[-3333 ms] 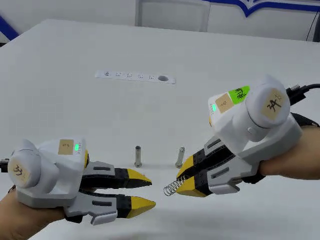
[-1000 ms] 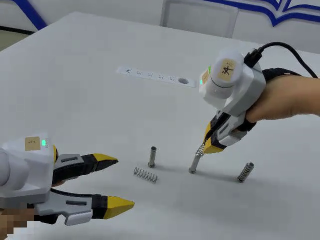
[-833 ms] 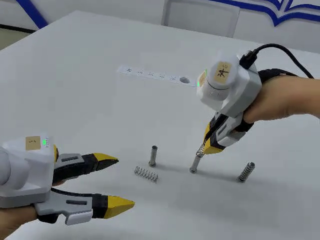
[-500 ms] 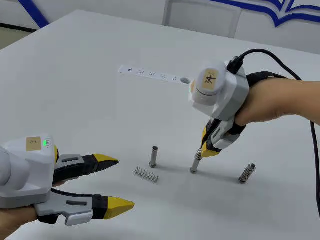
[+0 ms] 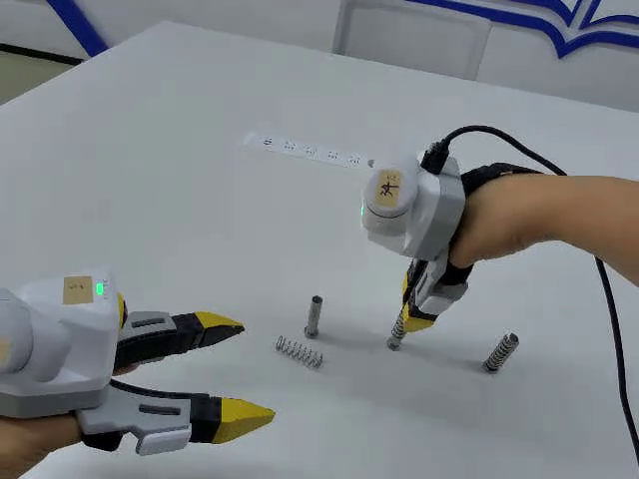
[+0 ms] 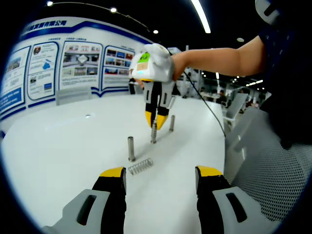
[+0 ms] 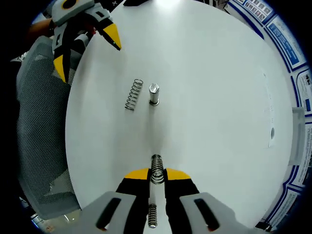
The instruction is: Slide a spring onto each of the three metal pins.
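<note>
Two grippers: the right gripper (image 5: 413, 321) is clenched on a spring (image 7: 156, 167) seated over the top of the middle pin (image 5: 394, 343); the left gripper (image 5: 255, 367) hangs released and empty. A loose spring (image 5: 300, 351) lies on the table (image 5: 150, 200) beside the bare pin (image 5: 315, 316) (third pin (image 5: 501, 351) already sprung).

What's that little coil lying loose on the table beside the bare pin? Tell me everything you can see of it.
It is a small silvery wire spring, a short open coil that looks like bare steel. It lies on its side on the white table, close beside the bare upright metal pin with a slim gap between them. Only the table touches it. It sits ahead of the left gripper, whose jaws stand open.
</note>
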A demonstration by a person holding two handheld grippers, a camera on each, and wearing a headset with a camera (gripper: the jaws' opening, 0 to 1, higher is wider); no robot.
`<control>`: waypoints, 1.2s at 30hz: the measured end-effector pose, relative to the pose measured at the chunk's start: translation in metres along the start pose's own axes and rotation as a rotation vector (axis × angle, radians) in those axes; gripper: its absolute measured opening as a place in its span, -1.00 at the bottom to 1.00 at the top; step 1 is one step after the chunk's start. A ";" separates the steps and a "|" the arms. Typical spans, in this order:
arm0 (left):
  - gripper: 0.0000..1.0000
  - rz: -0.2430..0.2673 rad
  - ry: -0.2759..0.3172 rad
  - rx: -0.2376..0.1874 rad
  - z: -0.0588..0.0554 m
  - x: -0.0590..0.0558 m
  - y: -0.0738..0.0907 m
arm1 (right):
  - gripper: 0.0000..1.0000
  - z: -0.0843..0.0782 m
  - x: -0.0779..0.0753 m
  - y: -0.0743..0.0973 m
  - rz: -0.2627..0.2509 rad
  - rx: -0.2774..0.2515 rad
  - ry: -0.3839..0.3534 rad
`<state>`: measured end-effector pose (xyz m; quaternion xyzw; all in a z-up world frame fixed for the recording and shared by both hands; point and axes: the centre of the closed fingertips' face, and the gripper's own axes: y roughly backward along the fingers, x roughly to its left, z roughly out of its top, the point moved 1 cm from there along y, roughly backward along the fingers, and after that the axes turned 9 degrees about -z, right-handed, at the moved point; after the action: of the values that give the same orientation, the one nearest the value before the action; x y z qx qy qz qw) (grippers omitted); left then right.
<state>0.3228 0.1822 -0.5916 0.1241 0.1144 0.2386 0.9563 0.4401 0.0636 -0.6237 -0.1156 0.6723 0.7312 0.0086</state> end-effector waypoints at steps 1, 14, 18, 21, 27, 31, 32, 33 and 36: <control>0.17 0.001 0.001 0.000 0.000 0.000 0.000 | -0.76 0.000 0.001 -0.001 0.001 0.001 0.000; 0.17 -0.001 0.002 0.006 -0.001 -0.002 -0.001 | -0.73 -0.002 0.010 -0.012 0.019 -0.022 -0.019; 0.17 0.004 0.001 0.004 0.000 0.000 0.001 | -0.67 -0.002 0.007 -0.006 0.005 -0.041 -0.021; 0.17 0.007 0.001 0.003 0.000 0.000 0.001 | -0.65 0.002 0.006 0.001 -0.005 -0.067 -0.029; 0.17 0.003 -0.001 0.004 0.001 -0.001 -0.001 | -0.62 0.009 0.006 0.014 -0.049 -0.115 -0.027; 0.17 -0.001 0.002 0.007 -0.001 -0.002 -0.002 | -0.62 0.024 0.006 0.026 -0.085 -0.178 -0.038; 0.17 -0.002 0.002 0.008 -0.001 -0.002 -0.002 | -0.62 0.028 0.008 0.027 -0.078 -0.195 -0.052; 0.17 -0.002 0.001 0.008 -0.001 -0.001 -0.002 | -0.63 0.031 0.010 0.028 -0.073 -0.208 -0.060; 0.17 -0.001 0.000 0.005 0.000 -0.001 -0.002 | -0.63 0.045 0.021 0.029 -0.051 -0.243 -0.073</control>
<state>0.3234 0.1798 -0.5919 0.1264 0.1149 0.2379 0.9562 0.4080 0.1019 -0.5955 -0.1060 0.5749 0.8104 0.0375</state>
